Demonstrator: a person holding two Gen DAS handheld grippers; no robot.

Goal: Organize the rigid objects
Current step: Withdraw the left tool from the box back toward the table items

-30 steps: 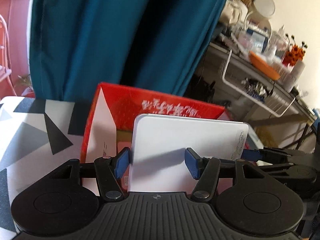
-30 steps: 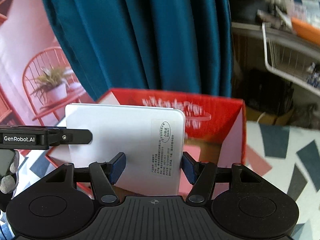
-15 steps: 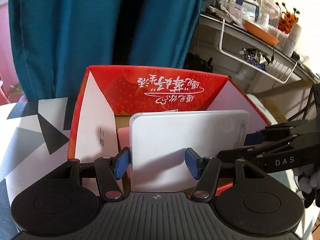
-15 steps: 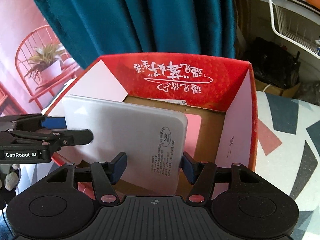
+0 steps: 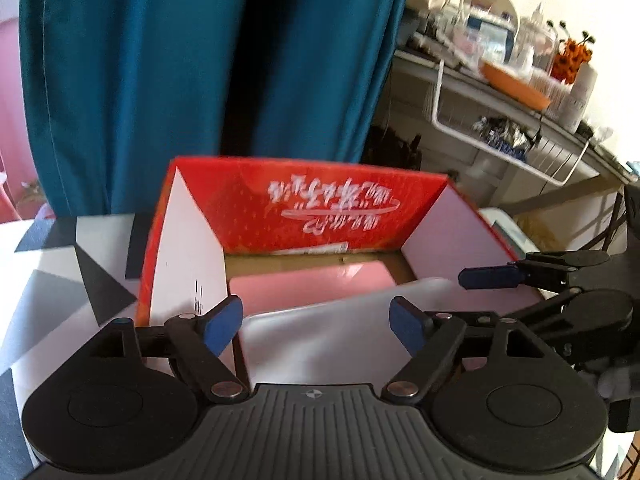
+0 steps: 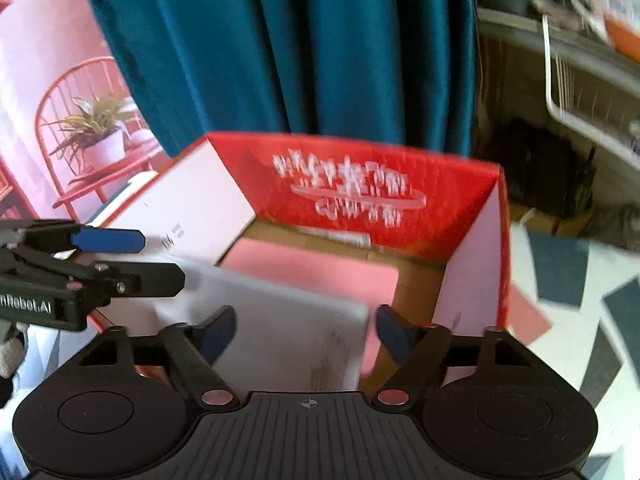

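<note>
Left gripper (image 5: 318,326) and right gripper (image 6: 306,334), jaws opening, pads clear of the white slab (image 5: 340,340), which lies tilted inside the red box (image 5: 320,208) over a pink item (image 5: 312,284)

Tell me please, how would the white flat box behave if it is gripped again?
The white flat box keeps straight edges, so it is probably stiff. Its glossy faces may slip between pads. It lies tilted inside the red carton, so it may slide.
</note>
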